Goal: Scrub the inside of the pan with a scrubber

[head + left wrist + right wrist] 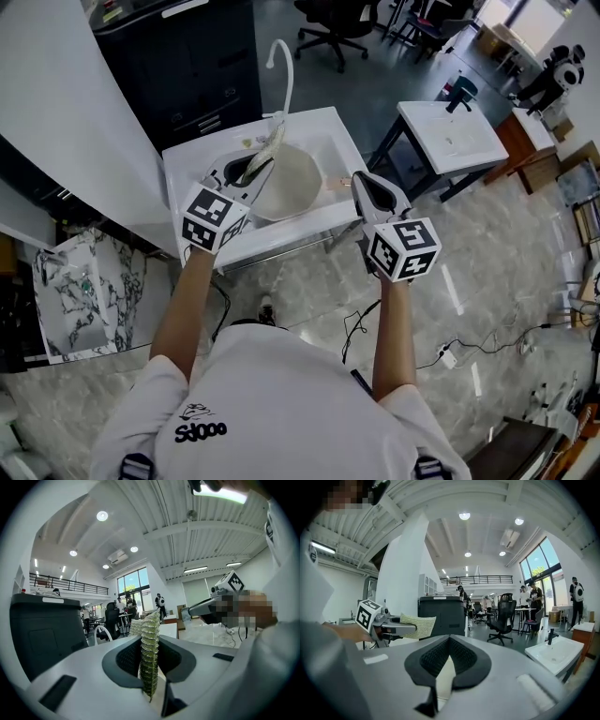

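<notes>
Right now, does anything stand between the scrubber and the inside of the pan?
Nothing visible does. The scrubber, clamped in the left hand-held gripper, shows over the left rim of the pan, whose inside lies open in the sink.

Curved faucet [284, 70] overhanging far edge of pan [295, 183], sink [281, 234] walls around it, right half open above.

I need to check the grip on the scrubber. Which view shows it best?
The left gripper view: the scrubber stands close, edge-on, pinched between the left gripper's jaws. The right gripper view shows its flat face from afar; the head view shows a small pale strip over the sink.
</notes>
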The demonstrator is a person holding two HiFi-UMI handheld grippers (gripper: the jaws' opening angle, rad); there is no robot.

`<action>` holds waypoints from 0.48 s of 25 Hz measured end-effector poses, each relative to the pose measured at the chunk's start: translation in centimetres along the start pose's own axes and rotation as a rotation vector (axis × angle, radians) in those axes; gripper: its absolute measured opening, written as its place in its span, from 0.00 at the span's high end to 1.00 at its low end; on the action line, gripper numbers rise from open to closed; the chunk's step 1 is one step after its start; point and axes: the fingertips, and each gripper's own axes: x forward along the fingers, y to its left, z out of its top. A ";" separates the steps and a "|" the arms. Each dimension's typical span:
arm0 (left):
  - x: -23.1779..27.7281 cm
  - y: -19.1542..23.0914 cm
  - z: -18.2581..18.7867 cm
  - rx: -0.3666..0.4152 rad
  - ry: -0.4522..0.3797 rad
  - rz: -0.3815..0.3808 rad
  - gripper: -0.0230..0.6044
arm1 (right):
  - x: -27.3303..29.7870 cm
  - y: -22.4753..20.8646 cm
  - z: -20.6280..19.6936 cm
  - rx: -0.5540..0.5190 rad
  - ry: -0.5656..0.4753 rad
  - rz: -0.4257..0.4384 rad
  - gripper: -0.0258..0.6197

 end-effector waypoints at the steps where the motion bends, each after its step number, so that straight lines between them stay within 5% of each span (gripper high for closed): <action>1: 0.5 0.5 -0.3 -0.002 0.008 -0.002 0.86 | 0.6 -0.2 -0.1 0.001 0.005 -0.002 0.95; 12: 5.7 4.6 -5.0 -0.015 0.114 -0.004 0.86 | 5.7 -3.0 -1.3 0.023 0.062 -0.016 0.95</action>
